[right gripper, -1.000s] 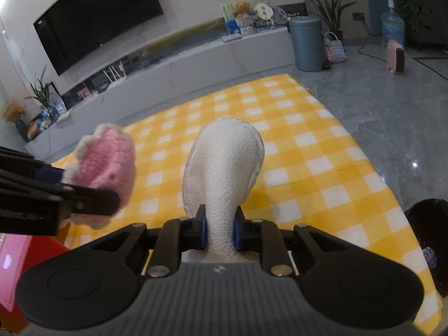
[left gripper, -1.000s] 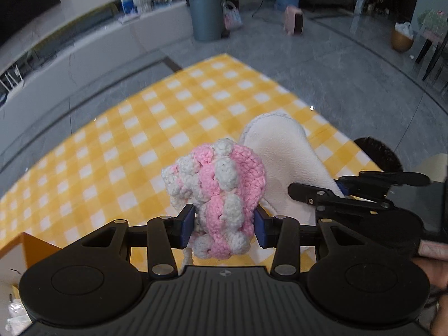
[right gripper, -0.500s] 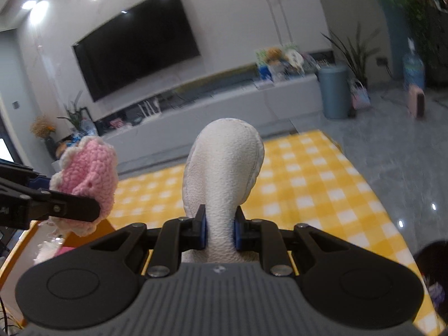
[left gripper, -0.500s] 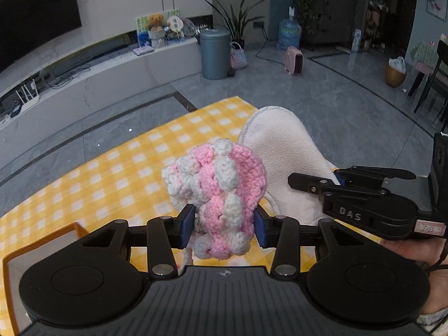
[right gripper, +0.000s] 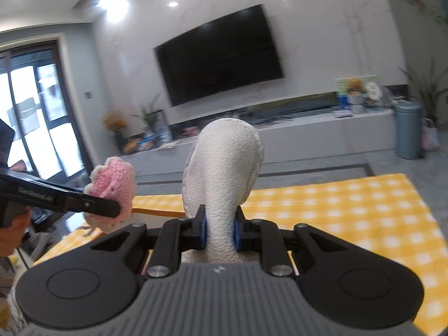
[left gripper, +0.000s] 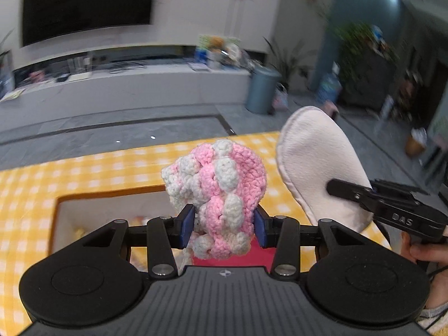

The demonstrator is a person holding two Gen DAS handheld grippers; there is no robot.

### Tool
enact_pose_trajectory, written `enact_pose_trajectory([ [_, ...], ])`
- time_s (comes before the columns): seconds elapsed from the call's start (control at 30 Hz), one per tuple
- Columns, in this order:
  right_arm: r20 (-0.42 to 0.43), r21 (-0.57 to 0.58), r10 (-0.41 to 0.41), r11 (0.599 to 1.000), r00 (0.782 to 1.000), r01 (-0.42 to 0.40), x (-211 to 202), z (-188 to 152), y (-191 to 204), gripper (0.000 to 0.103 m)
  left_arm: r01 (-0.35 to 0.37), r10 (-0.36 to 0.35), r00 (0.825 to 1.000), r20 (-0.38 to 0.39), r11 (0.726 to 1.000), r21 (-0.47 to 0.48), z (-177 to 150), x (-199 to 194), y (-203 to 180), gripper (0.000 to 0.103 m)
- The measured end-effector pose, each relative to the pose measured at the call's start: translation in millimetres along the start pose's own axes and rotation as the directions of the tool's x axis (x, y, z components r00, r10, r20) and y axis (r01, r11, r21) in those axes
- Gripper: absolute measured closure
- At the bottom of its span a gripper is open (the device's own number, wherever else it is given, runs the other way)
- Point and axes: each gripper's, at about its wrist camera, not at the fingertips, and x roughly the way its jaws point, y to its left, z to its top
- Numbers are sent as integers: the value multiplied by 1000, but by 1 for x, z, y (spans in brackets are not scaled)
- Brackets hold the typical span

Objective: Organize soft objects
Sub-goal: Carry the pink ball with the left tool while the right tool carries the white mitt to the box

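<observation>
A yellow checked cloth [left gripper: 92,170] covers the table, and on it sits an orange-rimmed box [left gripper: 112,196] with a white inside and some pale items in it that are too blurred to name. The right gripper [right gripper: 219,231] is clamped on the narrow end of a white pad [right gripper: 224,173], which stands up and forward from its jaws, held in the air above the cloth. The left gripper [left gripper: 224,224] is closed around the lower half of a pink-and-white crochet toy [left gripper: 217,193], also lifted, and it seems to hang over the near edge of the box. Judging by this, both pieces are on their way to the box. The main risk is a collision: the two tools are close together, and the pad leans toward the toy's side, so lowering both at once could knock one piece loose or drop it outside the rim. The pad is gripped only at one end and may flop or fold on release; the toy's loose yarn tail [right gripper: 86,231] could snag on a finger. The left view shows the box interior, a pink-red patch directly under the toy, and the person's right hand [left gripper: 420,252]; the right view shows none of the box interior, only a strip of orange rim, but reveals the yarn tail and the left hand [right gripper: 11,232].
</observation>
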Motion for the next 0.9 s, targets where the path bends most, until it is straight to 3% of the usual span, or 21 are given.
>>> enact_pose_trajectory([
  [0.13, -25, -22, 84, 996, 996, -85, 23, 3, 33, 86, -28, 34, 999, 36, 988, -151, -19, -5, 43, 54],
  [0.2, -52, -30, 127, 991, 991, -128, 38, 3, 50, 86, -69, 75, 997, 27, 981, -181, -27, -1, 58, 54],
  [0.3, -115, -56, 166, 983, 979, -173, 65, -1, 75, 86, -169, 172, 985, 7, 973, -160, -41, 9, 68, 54],
  [0.43, -219, -138, 144, 975, 965, -177, 108, -6, 104, 86, -212, 212, 977, -16, 962, -170, -54, 18, 82, 54],
  [0.57, -321, -153, 161, 964, 933, -219, 149, -9, 119, 86, -271, 270, 962, -28, 951, -146, -69, 18, 93, 54],
  [0.63, -376, -216, 124, 952, 918, -217, 170, -12, 132, 86, -300, 298, 954, -29, 944, -136, -71, 18, 98, 54],
  [0.77, -471, -382, -33, 908, 882, -170, 218, -16, 150, 86, -298, 297, 954, -29, 945, -133, -75, 16, 99, 54],
  [0.9, -460, -609, -206, 781, 864, -138, 252, -24, 164, 86, -279, 275, 960, -47, 951, -134, -82, 22, 101, 54],
])
